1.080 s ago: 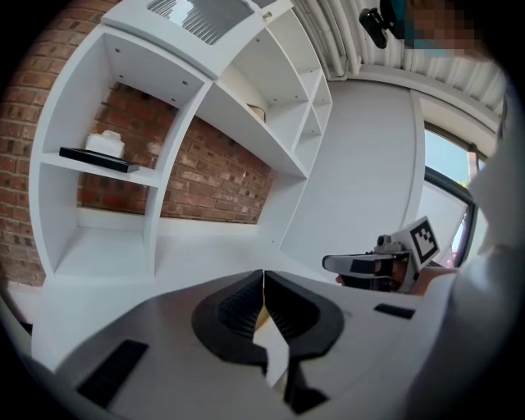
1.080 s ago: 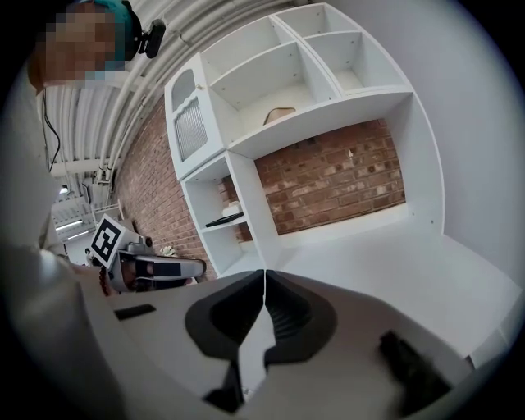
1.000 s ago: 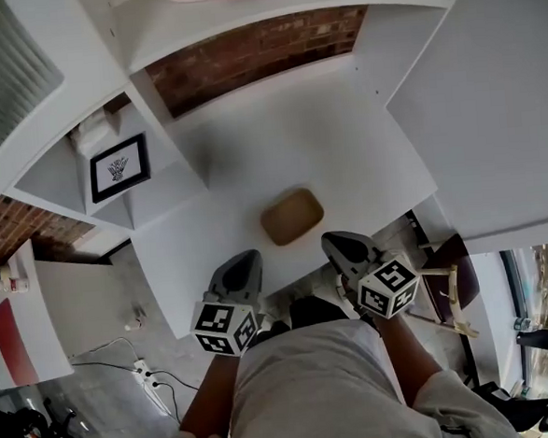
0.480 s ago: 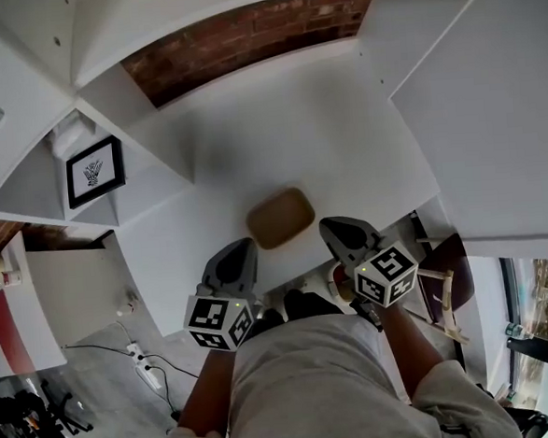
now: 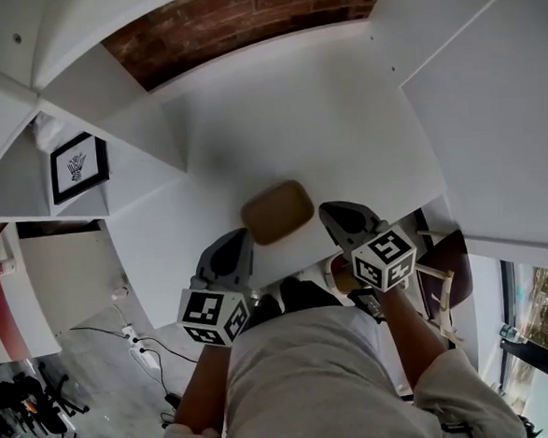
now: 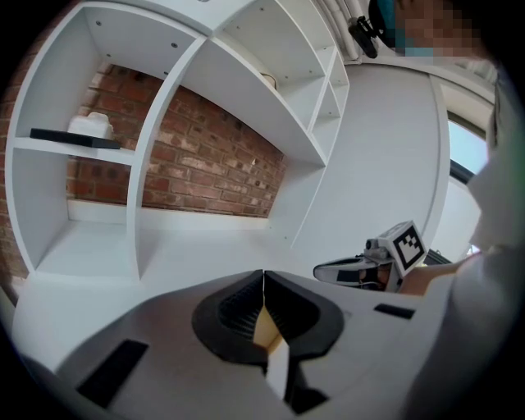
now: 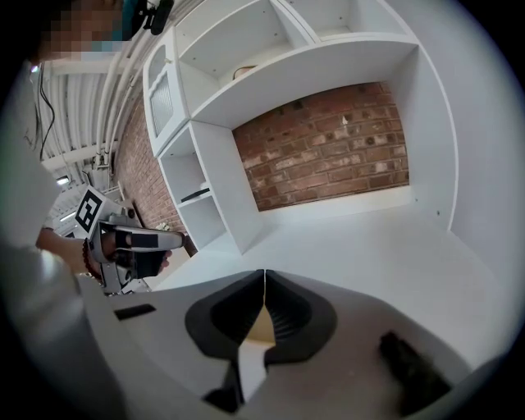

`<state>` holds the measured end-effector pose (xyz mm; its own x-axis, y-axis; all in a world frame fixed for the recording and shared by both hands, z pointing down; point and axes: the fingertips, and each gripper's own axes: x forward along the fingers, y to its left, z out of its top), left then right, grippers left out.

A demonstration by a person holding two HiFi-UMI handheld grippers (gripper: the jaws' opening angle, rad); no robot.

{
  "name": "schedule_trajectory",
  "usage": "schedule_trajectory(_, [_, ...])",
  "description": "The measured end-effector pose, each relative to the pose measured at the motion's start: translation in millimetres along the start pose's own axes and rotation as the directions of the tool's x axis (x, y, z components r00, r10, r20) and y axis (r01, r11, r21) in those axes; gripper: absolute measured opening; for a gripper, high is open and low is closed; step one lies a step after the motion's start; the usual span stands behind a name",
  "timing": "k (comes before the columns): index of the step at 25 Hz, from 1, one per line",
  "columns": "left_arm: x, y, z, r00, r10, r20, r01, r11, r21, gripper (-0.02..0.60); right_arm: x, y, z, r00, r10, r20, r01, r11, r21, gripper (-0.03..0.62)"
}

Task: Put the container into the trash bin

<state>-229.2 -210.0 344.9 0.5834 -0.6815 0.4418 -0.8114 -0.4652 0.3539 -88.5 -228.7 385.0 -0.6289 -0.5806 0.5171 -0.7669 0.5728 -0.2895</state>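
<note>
— Where is it?
— The wide white worktop carries the shallow brown rounded-rectangle container by its near edge. My left claw and right claw flank it, both closed tight and empty.
— The risk?
— Closed claws could nudge it off that edge, so I'd open first. I can't see a trash bin.

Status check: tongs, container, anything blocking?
Left tongs shut, empty. Right tongs shut, empty. Container on desk between them, not gripped. Nothing blocking; bin not made out.
</note>
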Motion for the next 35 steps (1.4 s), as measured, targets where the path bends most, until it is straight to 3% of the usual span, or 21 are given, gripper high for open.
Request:
schedule_trajectory(24, [17.2,21.6,-35.8,0.995,0.041,-0.089,-0.044,0.998,-0.035,0.017,64.0,-43.7,-50.6,0.987,-0.017,-0.161,0.018,1.000,0.003,0.032])
schedule_trajectory(27, [19.3,23.1,-34.6,0.995,0.042,-0.089,-0.046,0.998,-0.040,0.017,70.3,-48.1,-57.4,0.982,-0.014,-0.190,0.016,1.000,0.010,0.086])
schedule_trajectory(35, [23.2,26.5,-40.6,0.993,0.054,-0.106,-0.059,0.997,-0.050,0.017,83.8,-54.9,-71.7,0.967,-0.020,-0.252,0.021,1.000,0.002,0.112])
